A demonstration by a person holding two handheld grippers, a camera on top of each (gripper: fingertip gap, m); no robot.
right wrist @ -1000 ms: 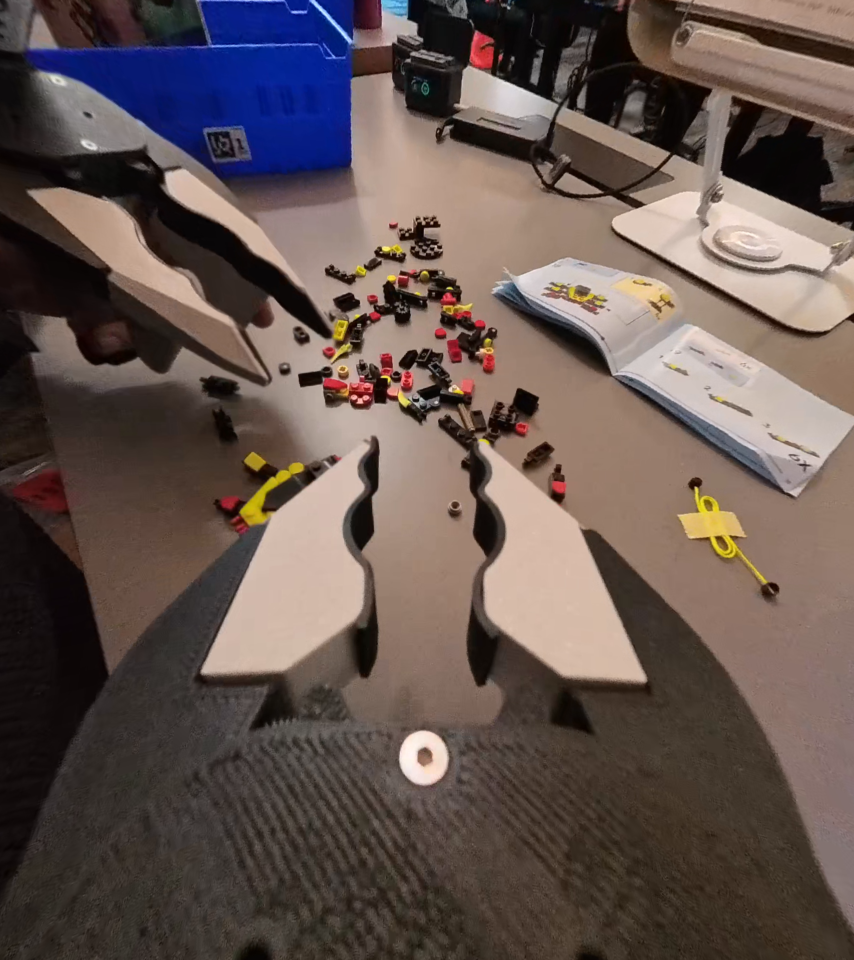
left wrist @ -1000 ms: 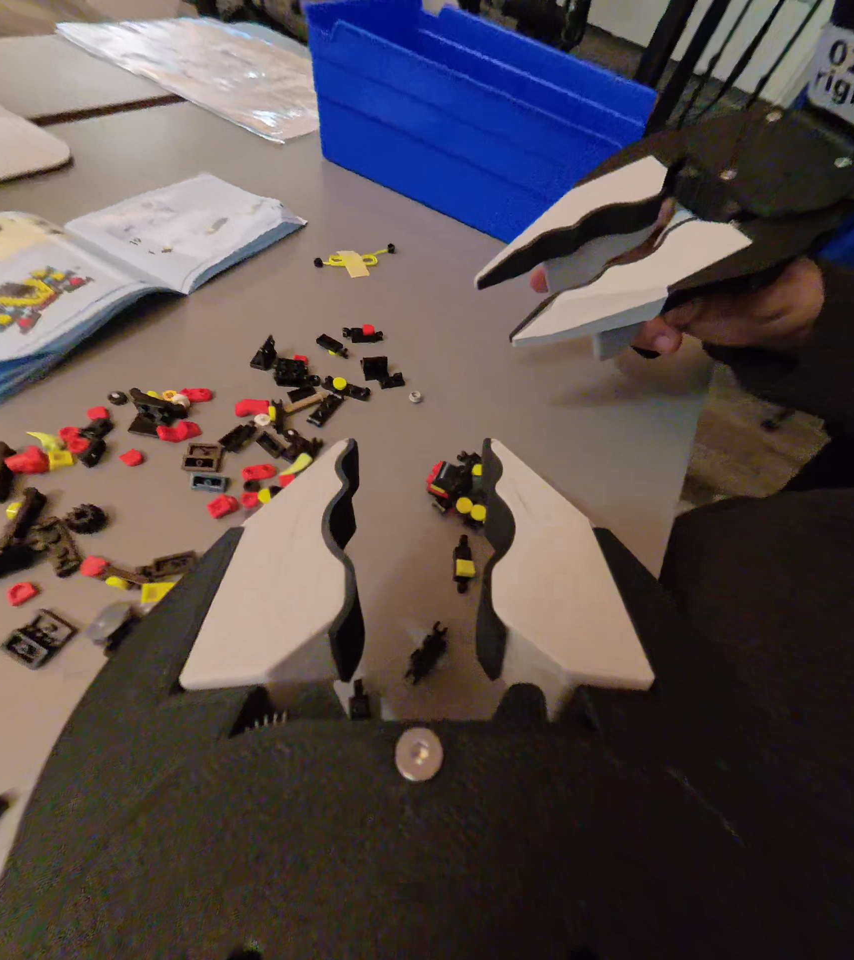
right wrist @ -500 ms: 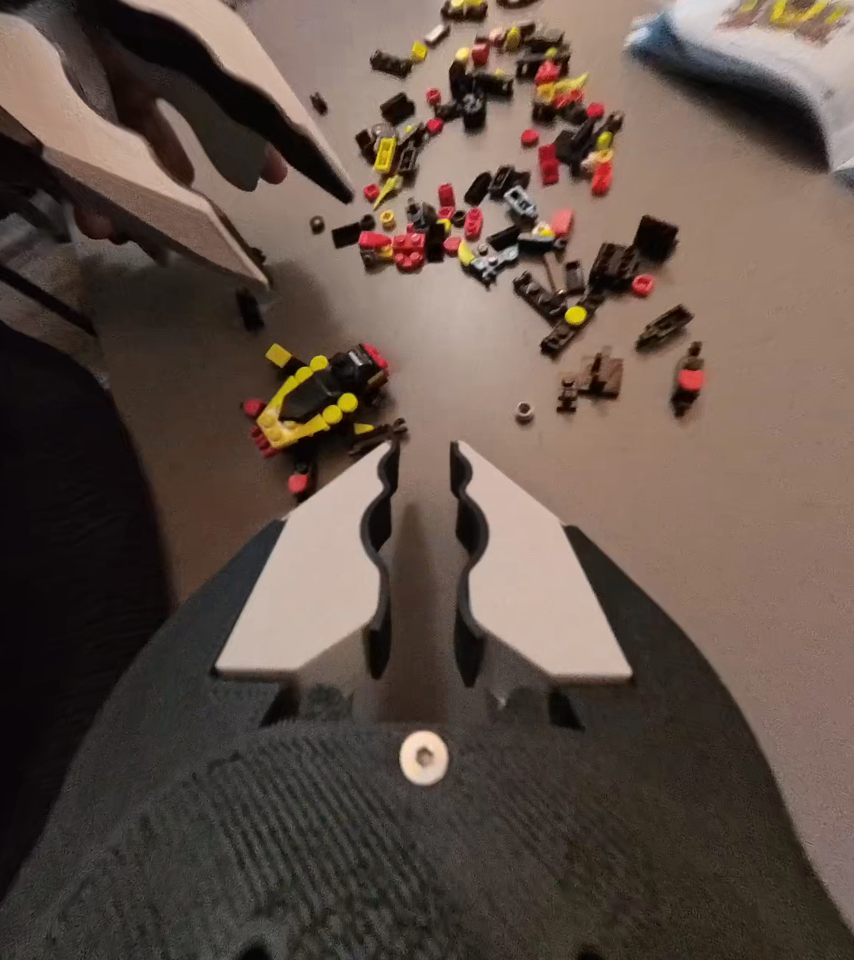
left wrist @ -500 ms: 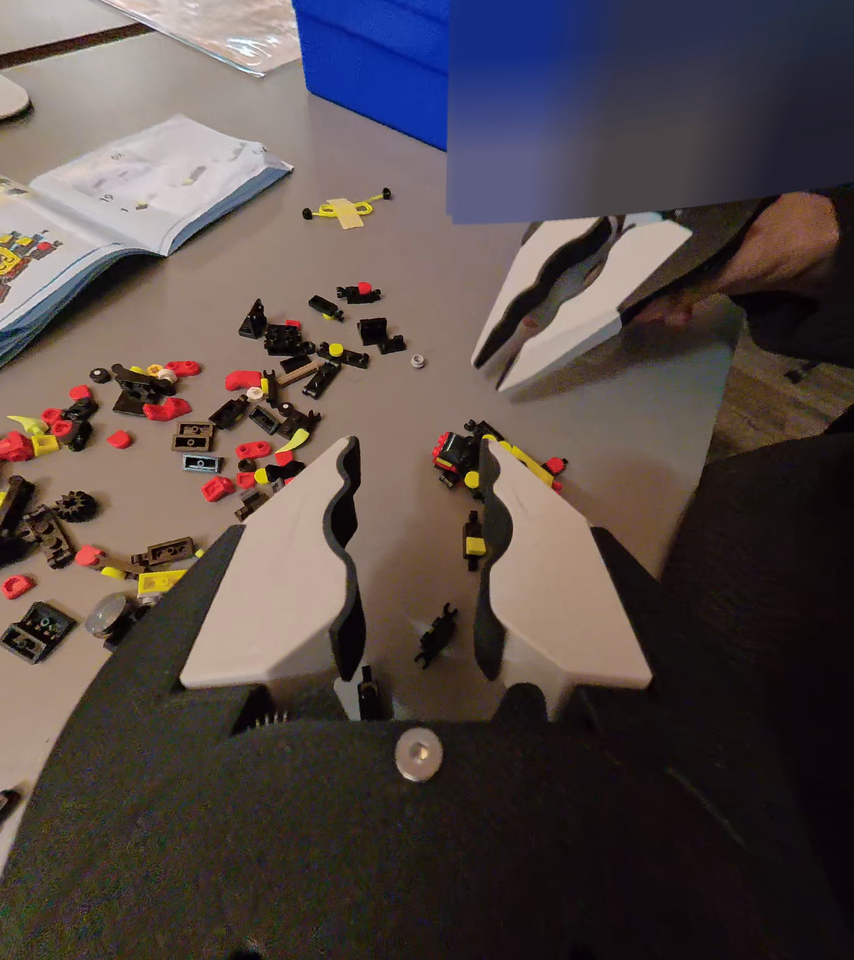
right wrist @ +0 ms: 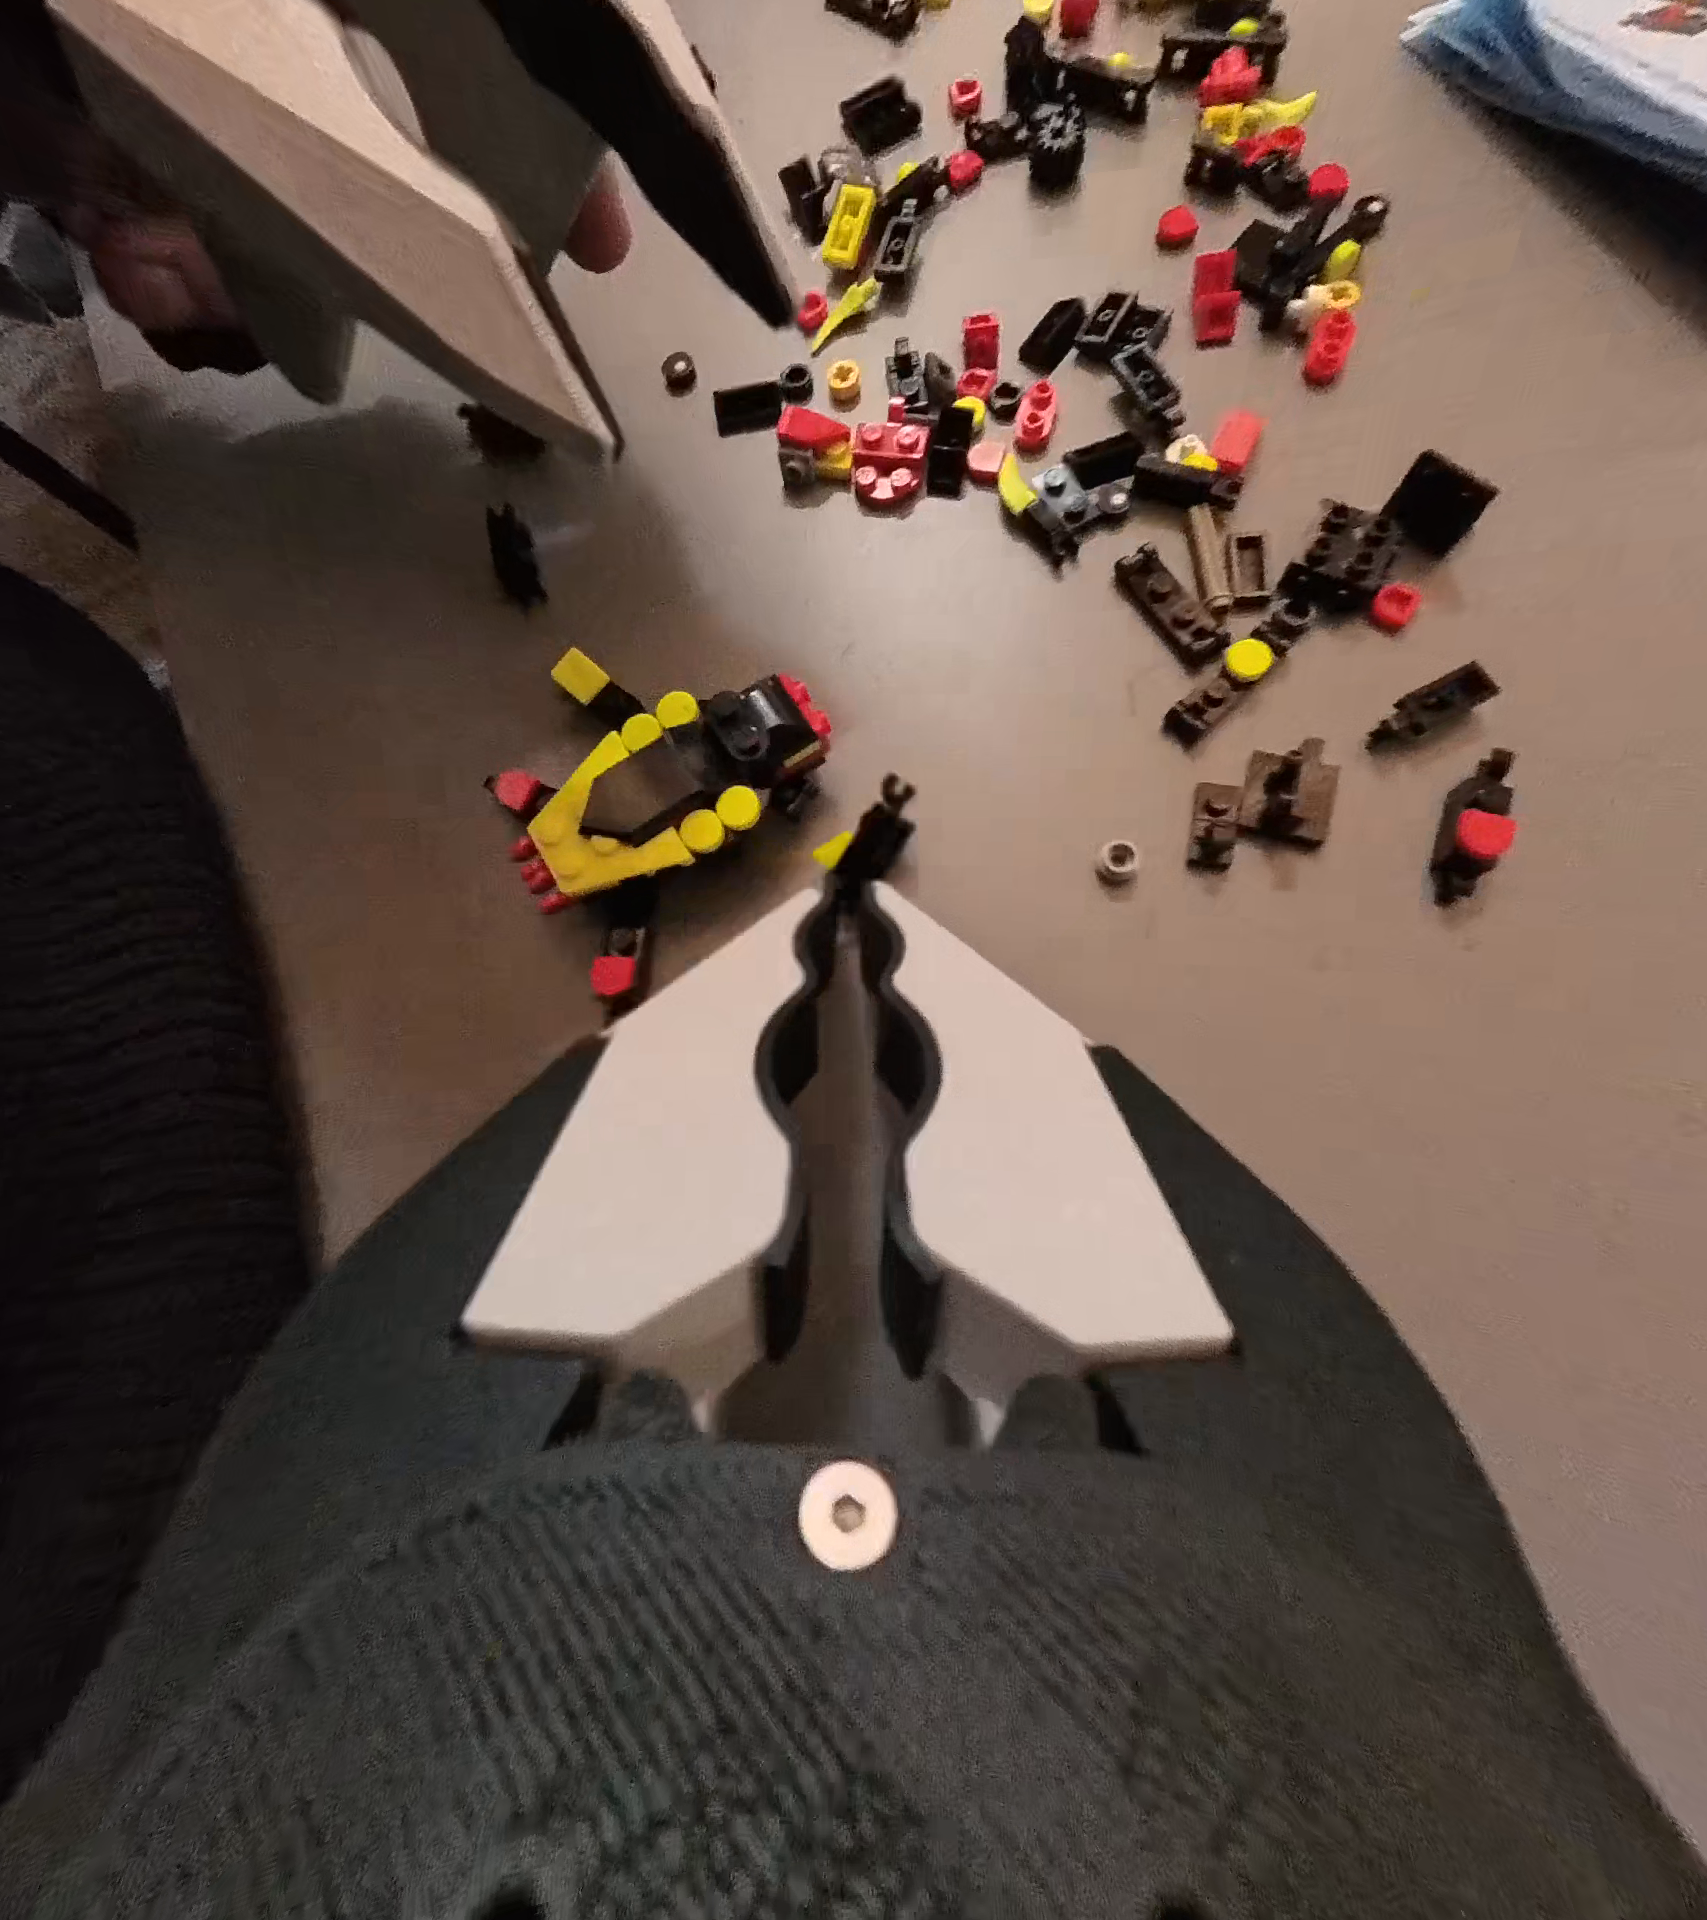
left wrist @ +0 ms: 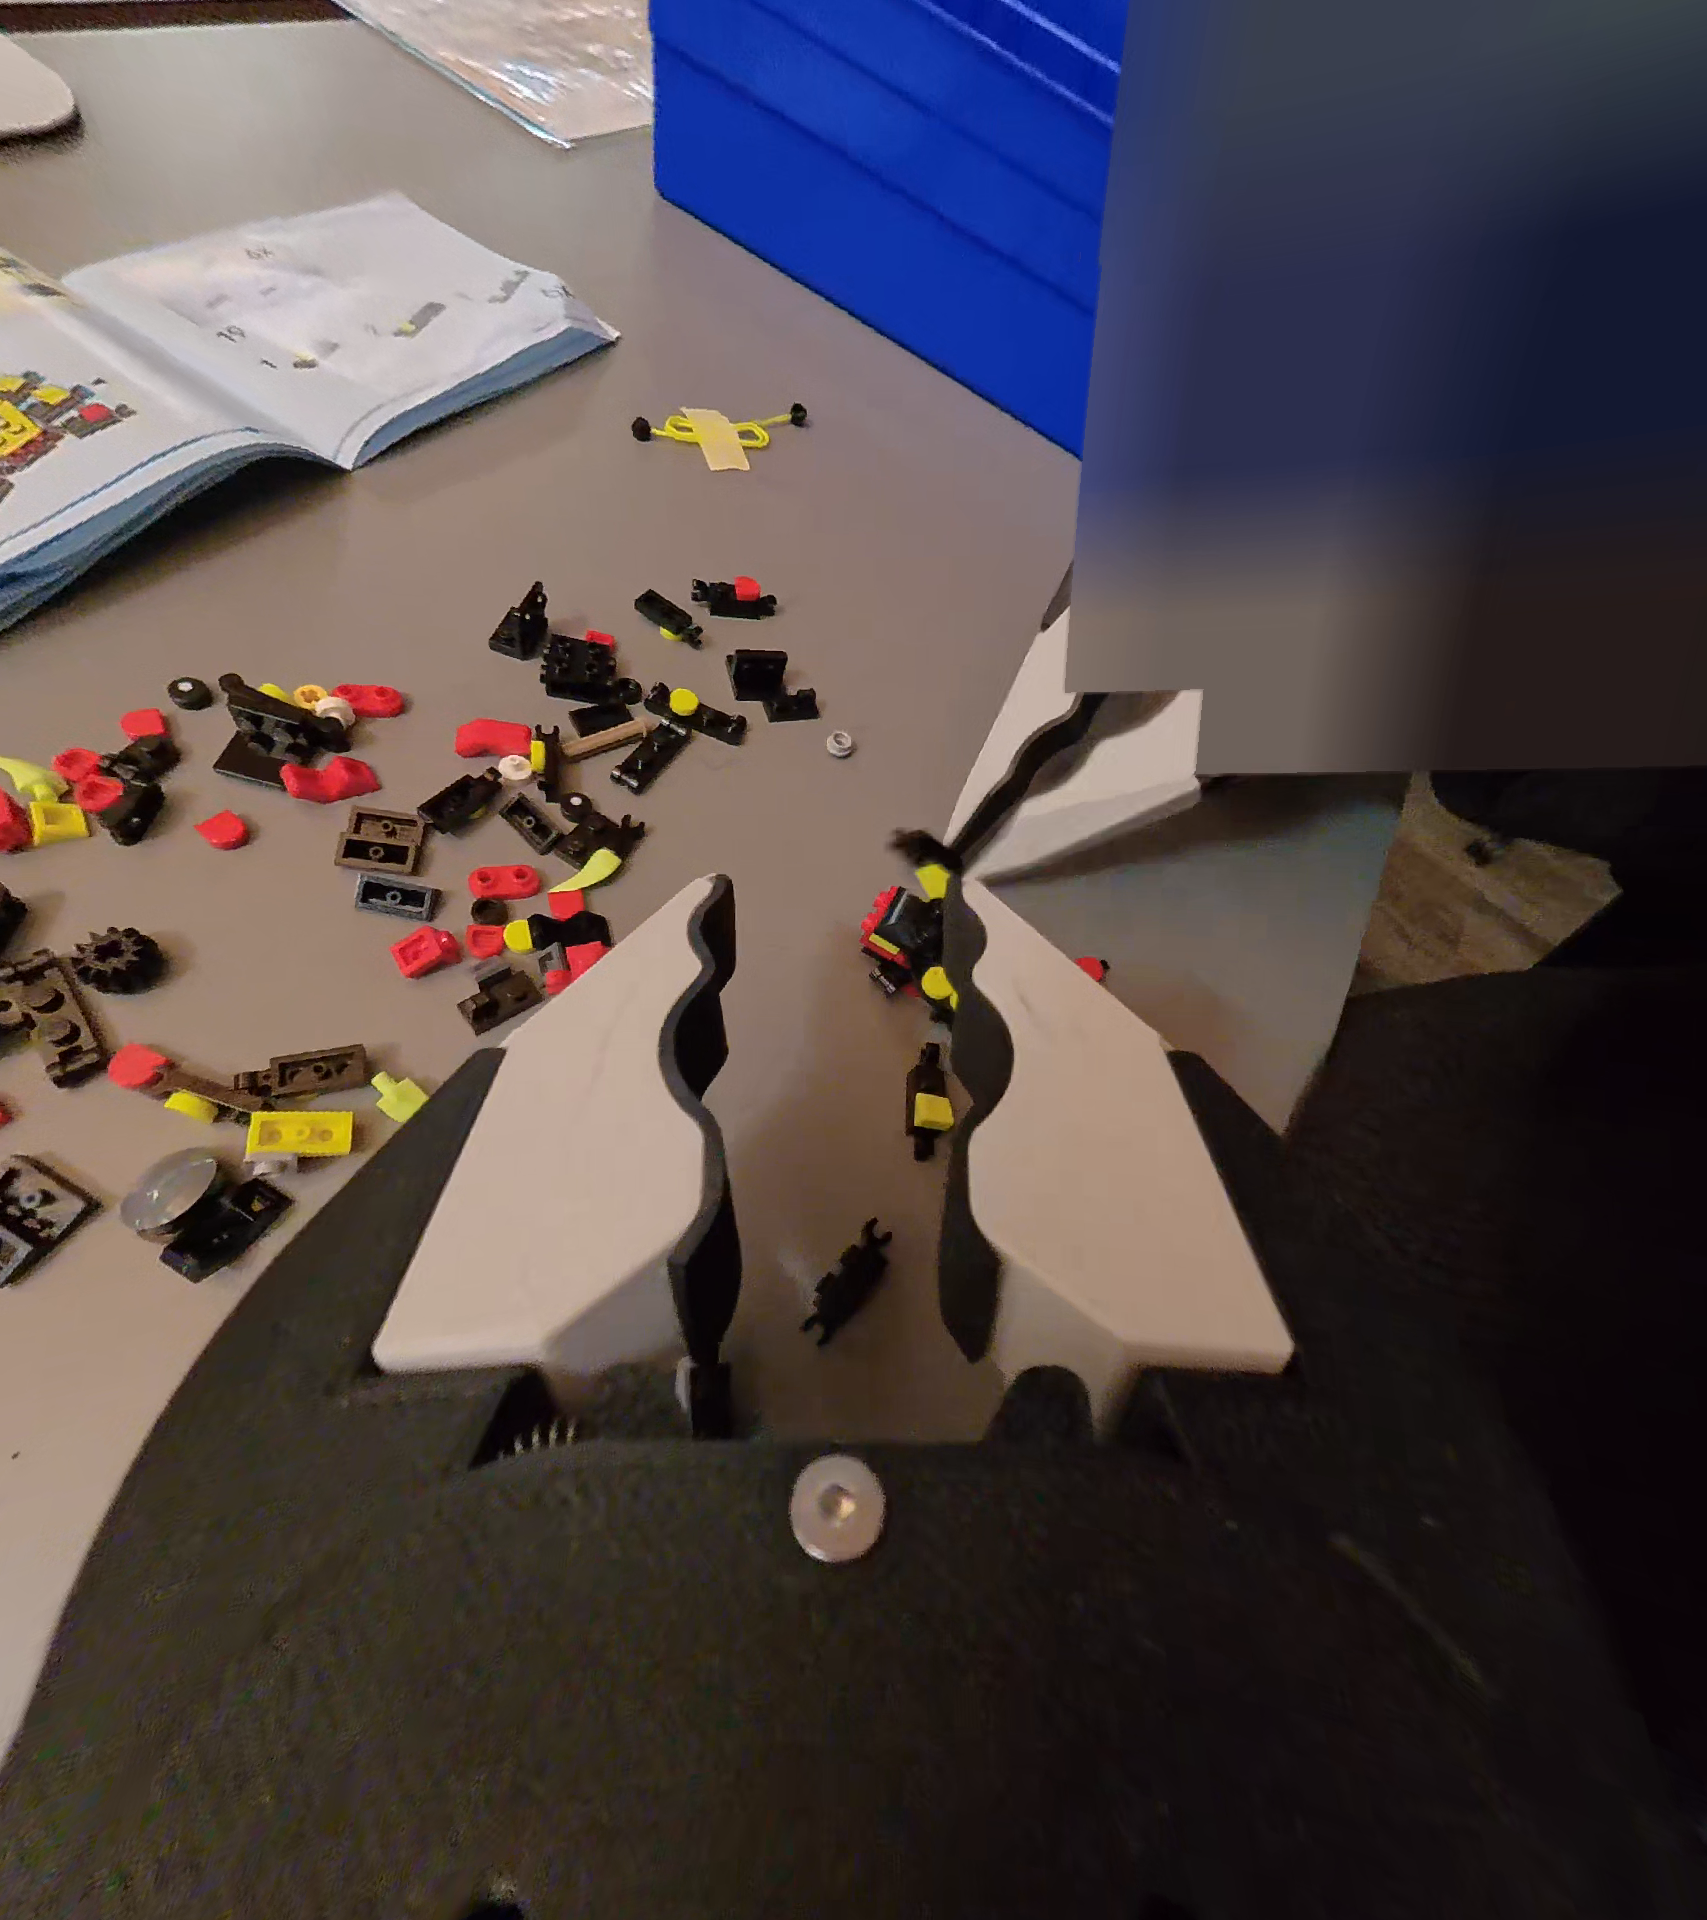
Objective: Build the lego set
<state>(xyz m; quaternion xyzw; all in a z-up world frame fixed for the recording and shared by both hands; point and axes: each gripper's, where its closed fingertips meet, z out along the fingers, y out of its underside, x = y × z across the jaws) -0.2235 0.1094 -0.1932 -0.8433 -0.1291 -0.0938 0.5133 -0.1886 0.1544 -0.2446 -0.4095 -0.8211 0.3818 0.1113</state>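
Black-and-yellow small plastic clip piece (right wrist: 870, 836) sits pinched at the tips of the right tongs (right wrist: 847, 899), just right of the half-built yellow, black and red model (right wrist: 667, 795) on the grey worktop (right wrist: 1244, 1039); the left tongs (left wrist: 833, 904) gape wide, empty, nearby.

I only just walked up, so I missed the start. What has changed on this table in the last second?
The right tongs came down from above the table to beside the half-built yellow and black model and closed on a small black and yellow piece. The left tongs stayed open and empty above the table. The loose bricks and the open instruction booklet did not shift.
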